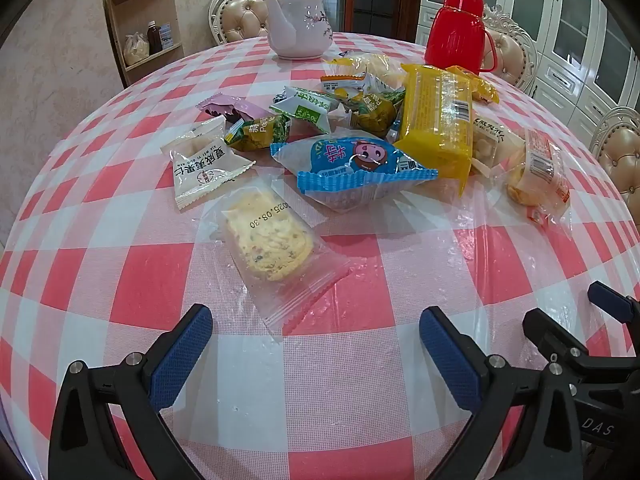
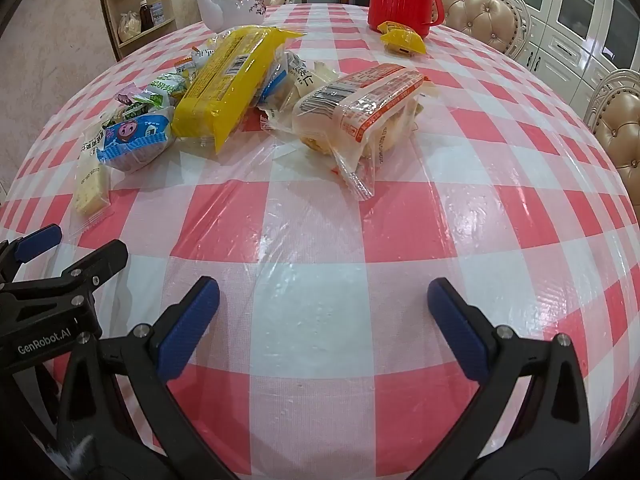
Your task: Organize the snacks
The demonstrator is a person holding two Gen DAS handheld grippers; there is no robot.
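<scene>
A heap of wrapped snacks lies on the red-and-white checked table (image 1: 320, 380). Nearest my left gripper (image 1: 316, 332) is a clear-wrapped cracker (image 1: 272, 246), just beyond its wide-open, empty fingers. Behind it lie a blue pig-print pack (image 1: 352, 164), a white nut pack (image 1: 202, 166), a long yellow pack (image 1: 438, 120) and several green ones. In the right wrist view my right gripper (image 2: 324, 300) stands open over bare cloth. An orange-printed clear bun pack (image 2: 360, 112) lies ahead of it, the yellow pack (image 2: 232, 80) to the left, a small yellow packet (image 2: 402, 38) far back.
A white teapot (image 1: 298, 28) and a red thermos jug (image 1: 456, 30) stand at the table's far side. Padded chairs (image 2: 476, 16) ring the table. A wooden shelf (image 1: 144, 24) stands at the back left, white cabinets (image 1: 560, 12) at the right. The two grippers hover side by side.
</scene>
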